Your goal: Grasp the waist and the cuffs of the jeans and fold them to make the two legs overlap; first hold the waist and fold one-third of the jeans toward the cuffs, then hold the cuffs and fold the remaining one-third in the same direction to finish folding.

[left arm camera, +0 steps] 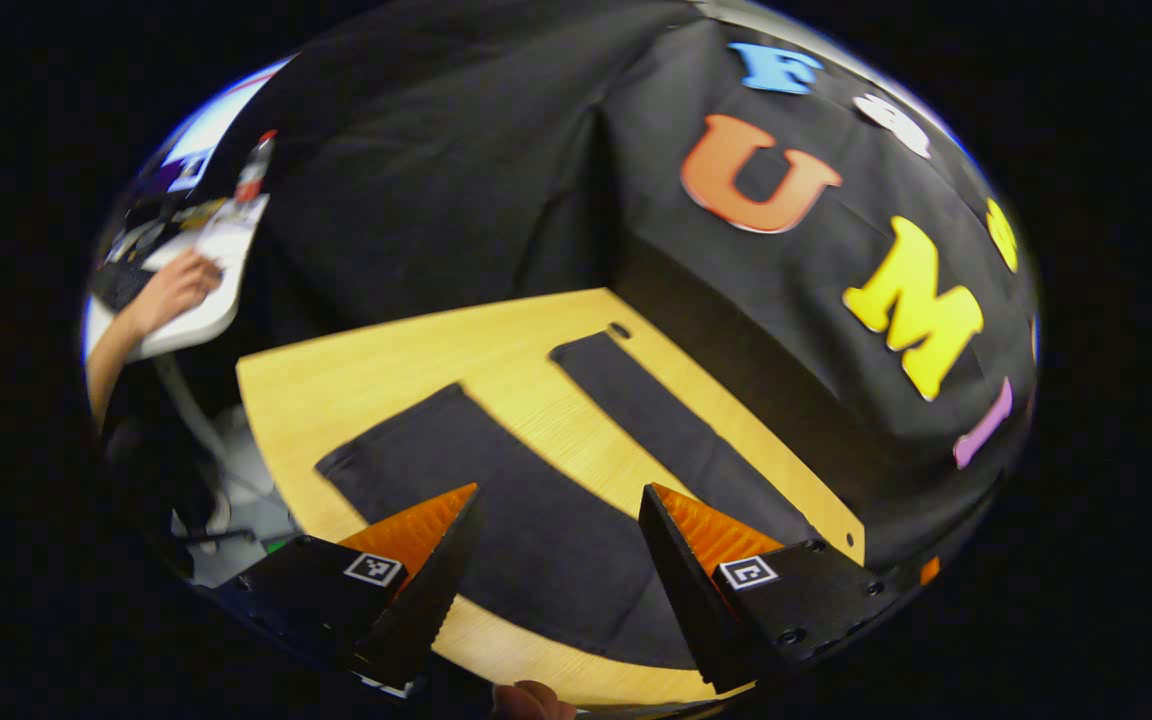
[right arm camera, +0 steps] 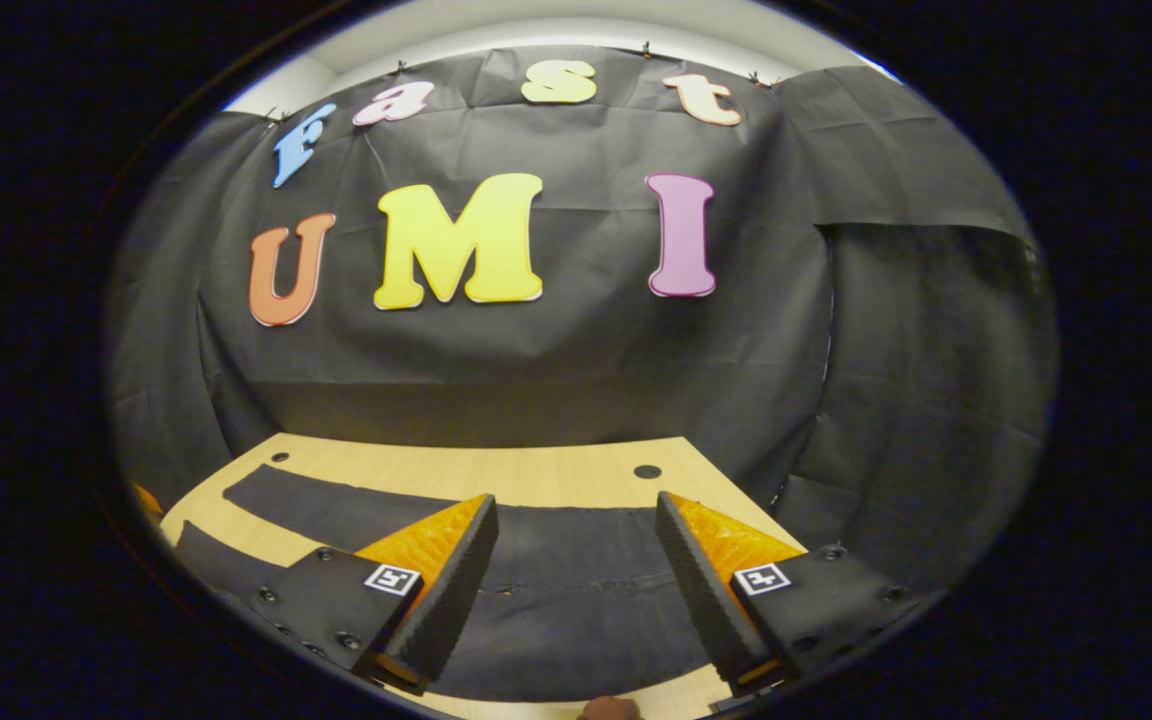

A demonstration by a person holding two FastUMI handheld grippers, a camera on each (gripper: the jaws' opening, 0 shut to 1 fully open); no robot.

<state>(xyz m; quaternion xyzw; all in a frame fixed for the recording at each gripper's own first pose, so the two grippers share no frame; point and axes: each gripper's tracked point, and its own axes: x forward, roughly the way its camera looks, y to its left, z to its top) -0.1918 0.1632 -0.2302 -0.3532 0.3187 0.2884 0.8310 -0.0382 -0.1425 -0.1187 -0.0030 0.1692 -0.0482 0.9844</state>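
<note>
Pale wood tabletop [left arm camera: 496,350] carries everything we can see, and nearest the cameras both tools hang above it with nothing between their fingers. We see the left gripper [left arm camera: 561,500] with its jaws spread wide over the cloth, and a fingertip [left arm camera: 531,700] of the person holding it just peeks in at the bottom edge. We see the right gripper [right arm camera: 576,508] equally wide apart and holding nothing, with a similar sliver of finger [right arm camera: 608,708] cut off below. Under both lie the dark jeans [left arm camera: 536,540], spread flat on the table with the two legs apart and bare wood showing between them. From the left gripper view the legs run away toward the far corner; the waist end is hidden behind the fingers and cut by the edge. From the right gripper view a broad part of the jeans [right arm camera: 576,600] sits between the fingers, crossed by a faint seam, possibly the waistband, though the dark cloth makes that hard to tell. Farther out, a small round hole [right arm camera: 647,471] marks the table near its back edge. Beyond, at the far left of the left gripper view, another person's hand [left arm camera: 176,285] rests on a white desk [left arm camera: 186,330] beside a bottle [left arm camera: 254,170].
</note>
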